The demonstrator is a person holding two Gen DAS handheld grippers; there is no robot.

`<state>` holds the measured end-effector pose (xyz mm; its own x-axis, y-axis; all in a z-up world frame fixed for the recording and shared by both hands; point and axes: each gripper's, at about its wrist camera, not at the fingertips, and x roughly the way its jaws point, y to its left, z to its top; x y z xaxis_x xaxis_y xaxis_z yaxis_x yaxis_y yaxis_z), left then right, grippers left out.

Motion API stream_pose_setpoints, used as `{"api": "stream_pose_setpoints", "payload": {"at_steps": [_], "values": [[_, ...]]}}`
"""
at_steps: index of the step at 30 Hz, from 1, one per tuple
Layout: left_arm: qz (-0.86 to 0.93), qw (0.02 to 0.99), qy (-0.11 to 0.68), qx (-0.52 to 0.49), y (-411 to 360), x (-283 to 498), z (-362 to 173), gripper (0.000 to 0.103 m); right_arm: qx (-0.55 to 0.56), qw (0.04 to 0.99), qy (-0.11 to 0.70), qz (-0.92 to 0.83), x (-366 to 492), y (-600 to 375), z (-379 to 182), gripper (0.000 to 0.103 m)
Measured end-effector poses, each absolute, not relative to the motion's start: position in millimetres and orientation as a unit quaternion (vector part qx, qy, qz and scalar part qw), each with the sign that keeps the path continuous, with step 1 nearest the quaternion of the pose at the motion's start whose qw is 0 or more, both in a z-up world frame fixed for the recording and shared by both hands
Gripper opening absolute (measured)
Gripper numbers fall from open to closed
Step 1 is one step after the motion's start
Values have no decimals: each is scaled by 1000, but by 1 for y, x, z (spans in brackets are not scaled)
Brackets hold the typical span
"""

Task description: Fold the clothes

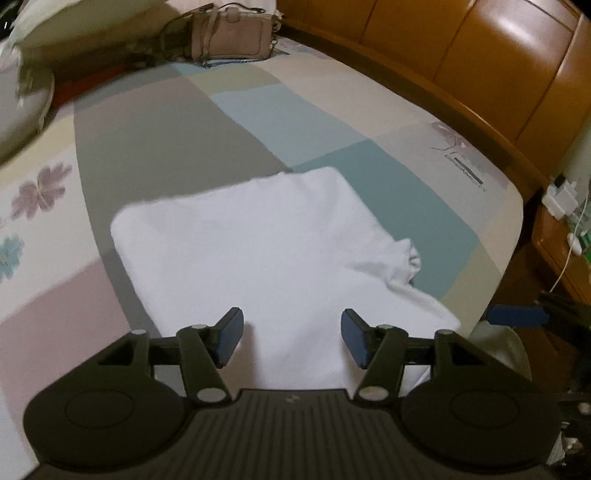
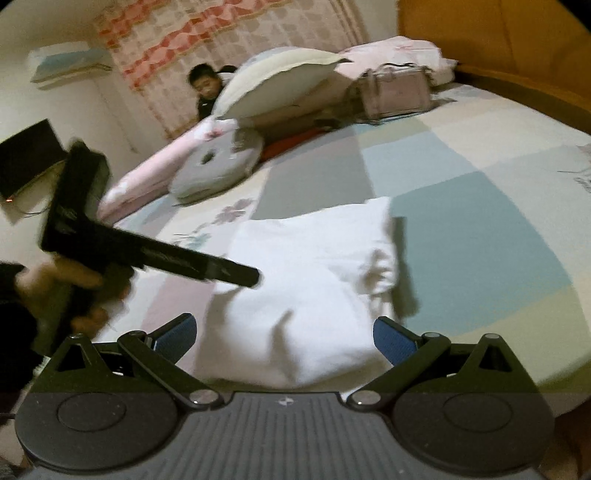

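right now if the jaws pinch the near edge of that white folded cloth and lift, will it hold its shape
Probably not. The white cloth looks soft: its right side bunches into a rumpled lump, so a lifted edge would likely droop and the layers unfold. It seems light, lying nearly flat on the bedspread. Pushed, it would probably wrinkle rather than slide whole.

We see both views under dim, warm indoor light. The folded white cotton garment point(image 1: 258, 251) is overexposed, its creases nearly washed out. A bright glare streak sits on the glossy orange-brown wooden headboard point(image 1: 517, 29). Soft shadows fall beneath the blue-padded fingertips point(image 1: 231, 338) of the left gripper. Fisheye distortion bends the pastel patchwork bedsheet point(image 2: 480, 206) and darkens the corners. In the right wrist view motion blur smears the black handheld left gripper point(image 2: 251, 275), the pillows and the far wall.
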<state>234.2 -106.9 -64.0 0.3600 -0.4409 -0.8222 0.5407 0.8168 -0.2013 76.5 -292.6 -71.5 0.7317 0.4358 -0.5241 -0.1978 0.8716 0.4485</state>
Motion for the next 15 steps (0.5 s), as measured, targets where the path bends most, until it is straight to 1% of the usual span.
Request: {"api": "stream_pose_setpoints", "payload": {"at_steps": [3, 5, 6, 7, 8, 9, 10, 12, 13, 14, 15], "values": [[-280, 822, 493, 38, -94, 233, -86, 60, 152, 916, 318, 191, 78, -276, -68, 99], [-283, 827, 484, 23, -84, 225, -88, 60, 120, 917, 320, 205, 80, -265, -70, 88], [-287, 828, 482, 13, -79, 224, -84, 60, 100, 915, 330, 212, 84, -257, -74, 84], [-291, 827, 482, 2, -75, 224, -78, 60, 82, 912, 339, 216, 87, -250, -77, 76], [-293, 828, 479, -6, -71, 225, -73, 60, 58, 912, 343, 219, 93, -240, -81, 66], [-291, 832, 473, -11, -67, 227, -67, 60, 32, 911, 345, 223, 99, -228, -84, 60], [-289, 837, 465, -13, -65, 230, -62, 61, 6, 910, 347, 226, 105, -217, -87, 52], [-288, 848, 445, -15, -65, 243, -54, 63, -26, 905, 353, 238, 114, -193, -94, 43], [-289, 853, 435, -17, -66, 250, -51, 63, -39, 900, 359, 244, 118, -182, -99, 33], [-292, 856, 426, -24, -68, 257, -49, 63, -48, 890, 377, 251, 120, -172, -106, 26], [-298, 857, 419, -34, -70, 263, -49, 64, -57, 880, 397, 255, 119, -165, -115, 25]]}}
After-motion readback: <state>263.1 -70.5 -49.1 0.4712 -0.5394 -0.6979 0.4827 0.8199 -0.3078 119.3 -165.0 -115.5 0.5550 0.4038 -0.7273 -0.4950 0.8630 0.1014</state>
